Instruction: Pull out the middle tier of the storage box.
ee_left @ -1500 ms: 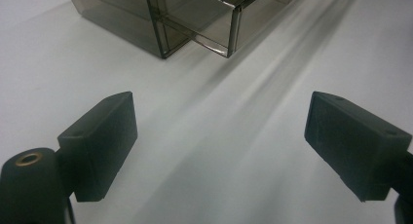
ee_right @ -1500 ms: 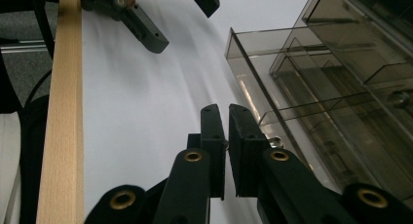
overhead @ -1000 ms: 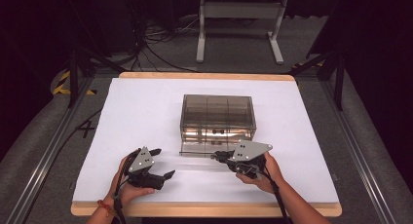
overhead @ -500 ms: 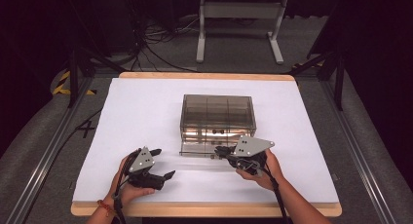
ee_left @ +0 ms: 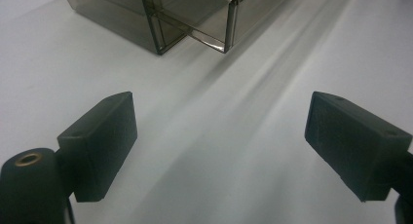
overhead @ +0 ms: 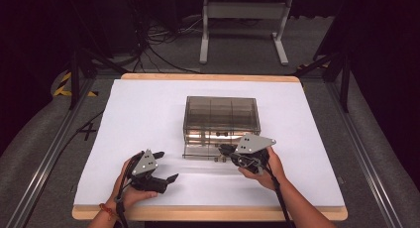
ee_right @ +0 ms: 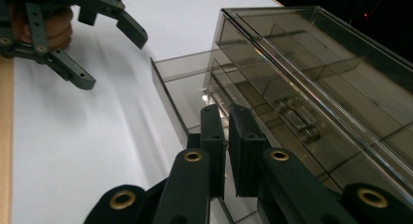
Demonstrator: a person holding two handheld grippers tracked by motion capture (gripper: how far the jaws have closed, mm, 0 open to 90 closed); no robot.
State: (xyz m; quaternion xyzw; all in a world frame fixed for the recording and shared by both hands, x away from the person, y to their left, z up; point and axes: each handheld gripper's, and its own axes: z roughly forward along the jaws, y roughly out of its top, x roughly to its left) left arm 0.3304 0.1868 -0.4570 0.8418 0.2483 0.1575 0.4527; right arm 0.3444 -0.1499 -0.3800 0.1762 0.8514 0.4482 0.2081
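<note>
Smoked transparent plastic drawer box [overhead: 221,120] stands at the middle of the white table cover [overhead: 148,109], its interior divided into compartments. Its lower drawer [overhead: 205,149] is drawn part-way out toward the person; in the right gripper view the same drawer [ee_right: 182,95] projects from the box's front [ee_right: 311,83].

Right gripper [overhead: 224,150], held in the person's right hand [overhead: 265,166], sits at the drawer's front edge. In the right gripper view its black jaws stand nearly pressed together, a thin gap between them at the drawer's front wall; whether they pinch that wall cannot be told.

Left gripper [overhead: 166,166], held in the left hand [overhead: 130,186], lies on the cover near the front edge of the table, left of the drawer and apart from it. Its jaws are spread wide, nothing between them.
</note>
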